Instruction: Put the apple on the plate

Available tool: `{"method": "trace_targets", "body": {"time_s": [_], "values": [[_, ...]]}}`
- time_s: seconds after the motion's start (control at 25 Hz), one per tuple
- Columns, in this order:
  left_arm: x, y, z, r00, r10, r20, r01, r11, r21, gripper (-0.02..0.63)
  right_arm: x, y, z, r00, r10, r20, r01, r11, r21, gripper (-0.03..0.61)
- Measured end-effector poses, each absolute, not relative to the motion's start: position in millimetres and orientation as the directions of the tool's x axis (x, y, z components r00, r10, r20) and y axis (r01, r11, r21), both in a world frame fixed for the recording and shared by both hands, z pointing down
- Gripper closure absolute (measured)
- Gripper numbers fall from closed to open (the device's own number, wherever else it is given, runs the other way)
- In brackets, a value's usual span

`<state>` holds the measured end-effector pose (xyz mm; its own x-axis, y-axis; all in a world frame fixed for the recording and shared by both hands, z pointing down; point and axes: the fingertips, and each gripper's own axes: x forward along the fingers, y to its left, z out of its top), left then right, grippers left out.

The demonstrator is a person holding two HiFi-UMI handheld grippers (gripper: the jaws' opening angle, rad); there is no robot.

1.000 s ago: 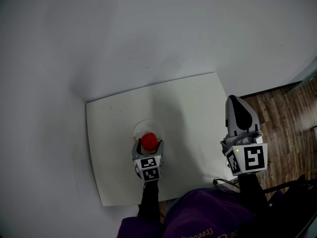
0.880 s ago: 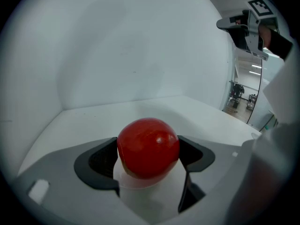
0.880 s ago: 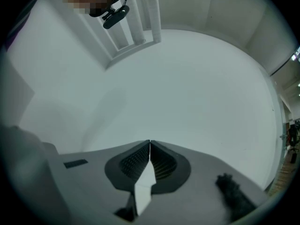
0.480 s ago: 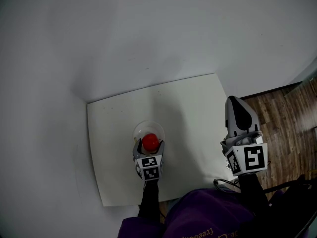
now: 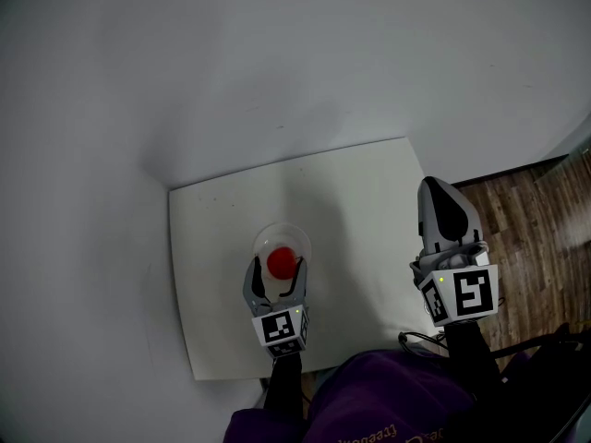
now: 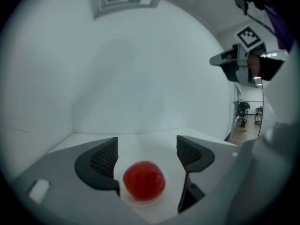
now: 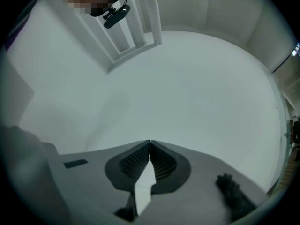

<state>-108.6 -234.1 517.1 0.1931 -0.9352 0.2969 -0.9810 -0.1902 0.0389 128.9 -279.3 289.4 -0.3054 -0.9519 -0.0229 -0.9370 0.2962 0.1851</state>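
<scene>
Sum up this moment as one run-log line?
apple: on plate | left gripper: open, fingers flanking apple | right gripper: shut, empty, aside

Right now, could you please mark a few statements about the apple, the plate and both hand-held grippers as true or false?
1. The red apple rests on the clear round plate. True.
2. The left hand-held gripper is clamped on the apple. False: its jaws stand open, with the apple between them.
3. The plate stands on the white table. True.
4. The right hand-held gripper holds a second apple. False: its jaws are together and hold nothing.
</scene>
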Motion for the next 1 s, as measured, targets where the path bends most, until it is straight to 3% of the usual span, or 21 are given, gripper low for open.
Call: {"method": "trace_targets", "body": {"time_s": [0.16,0.32,0.44,0.6,1.0], "values": [[-103,-217,458,0.175,-0.974,0.141,-0.984,-0.179,-0.018,0.309,126,-278,287,-0.317,-0.948,-0.032,-0.936,0.307,0.171,0.568],[-107,-196,401,0.126,-0.992,0.017,-0.990,-0.127,-0.053,0.501,120,-275,282,-0.342,-0.939,-0.041,-0.927,0.330,0.179,0.568],[-117,-176,370,0.085,-0.995,-0.051,-0.994,-0.081,-0.071,0.602,115,-263,274,-0.355,-0.933,-0.061,-0.922,0.339,0.188,0.568],[-126,-163,334,0.066,-0.984,-0.166,-0.993,-0.049,-0.104,0.606,108,-256,266,-0.368,-0.927,-0.075,-0.914,0.346,0.211,0.569],[-131,-159,328,0.043,-0.987,-0.158,-0.994,-0.026,-0.107,0.606,100,-254,264,-0.391,-0.917,-0.076,-0.898,0.362,0.248,0.569]]}}
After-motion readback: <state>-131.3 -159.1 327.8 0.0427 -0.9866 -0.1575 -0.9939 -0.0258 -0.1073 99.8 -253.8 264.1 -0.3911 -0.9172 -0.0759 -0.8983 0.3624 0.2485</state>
